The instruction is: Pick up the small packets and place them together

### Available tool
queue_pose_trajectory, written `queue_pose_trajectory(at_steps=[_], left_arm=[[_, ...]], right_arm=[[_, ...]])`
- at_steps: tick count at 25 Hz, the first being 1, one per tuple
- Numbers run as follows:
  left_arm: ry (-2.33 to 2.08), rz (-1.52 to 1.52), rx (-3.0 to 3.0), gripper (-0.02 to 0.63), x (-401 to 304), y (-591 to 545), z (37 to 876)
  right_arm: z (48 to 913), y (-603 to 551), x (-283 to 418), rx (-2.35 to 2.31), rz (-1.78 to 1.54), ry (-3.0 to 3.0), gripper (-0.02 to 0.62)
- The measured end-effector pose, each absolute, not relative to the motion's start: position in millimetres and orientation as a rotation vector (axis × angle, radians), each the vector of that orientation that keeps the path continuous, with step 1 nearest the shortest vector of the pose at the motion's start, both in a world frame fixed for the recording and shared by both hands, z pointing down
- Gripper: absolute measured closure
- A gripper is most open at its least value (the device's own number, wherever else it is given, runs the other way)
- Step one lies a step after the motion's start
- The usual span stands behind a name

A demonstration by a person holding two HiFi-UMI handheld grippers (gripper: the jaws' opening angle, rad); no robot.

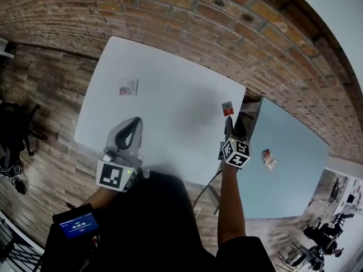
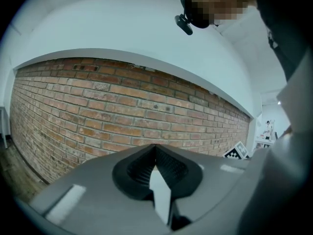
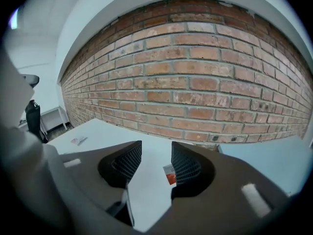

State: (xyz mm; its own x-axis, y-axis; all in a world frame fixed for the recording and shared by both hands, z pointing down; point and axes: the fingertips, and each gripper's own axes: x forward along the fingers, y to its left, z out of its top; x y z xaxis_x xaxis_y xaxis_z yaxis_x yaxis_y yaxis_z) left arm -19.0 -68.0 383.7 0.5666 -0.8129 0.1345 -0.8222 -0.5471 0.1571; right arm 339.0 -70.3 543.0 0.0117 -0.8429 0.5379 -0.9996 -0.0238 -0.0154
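Note:
A small red-and-white packet (image 1: 227, 107) lies near the right edge of the white table (image 1: 170, 118). My right gripper (image 1: 231, 123) hovers just behind it, open. In the right gripper view the packet (image 3: 168, 174) lies on the table ahead, partly hidden behind the right pad (image 3: 186, 166), and nothing is gripped by the right gripper (image 3: 156, 163). A second packet (image 1: 129, 88) rests at the table's far left, small in the right gripper view (image 3: 78, 140). A third packet (image 1: 268, 158) lies on the light blue table (image 1: 295, 169). My left gripper (image 1: 134, 123) is shut and empty, its jaws meeting in the left gripper view (image 2: 155, 155).
A brick wall (image 1: 170, 21) runs behind both tables. A narrow gap (image 1: 249, 123) separates the white table from the blue one. A small screen (image 1: 78, 226) sits by my left arm. Dark equipment (image 1: 14, 135) stands on the wooden floor at left.

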Motion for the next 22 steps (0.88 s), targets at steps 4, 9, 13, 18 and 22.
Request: queue_pose_trajectory(at_steps=[4, 9, 13, 18, 22], left_arm=[[-1.428, 0.051, 2.562, 0.606, -27, -68, 385], [-1.474, 0.125, 2.525, 0.606, -35, -66, 394], [-1.486, 0.128, 2.513, 0.606, -40, -66, 393], [-1.507, 0.135, 2.488, 0.606, -40, -66, 394], [-1.523, 0.161, 2.468, 0.606, -43, -65, 397]], right_arm=[[572, -80, 352, 1.832, 0.55, -1.851, 0.422], [604, -91, 360, 1.752, 0.55, -1.822, 0.422], [625, -98, 365, 1.728, 0.576, -1.807, 0.422], [661, -102, 374, 1.631, 0.545, -1.807, 0.422], [679, -104, 388, 1.615, 0.58, -1.786, 0.422]])
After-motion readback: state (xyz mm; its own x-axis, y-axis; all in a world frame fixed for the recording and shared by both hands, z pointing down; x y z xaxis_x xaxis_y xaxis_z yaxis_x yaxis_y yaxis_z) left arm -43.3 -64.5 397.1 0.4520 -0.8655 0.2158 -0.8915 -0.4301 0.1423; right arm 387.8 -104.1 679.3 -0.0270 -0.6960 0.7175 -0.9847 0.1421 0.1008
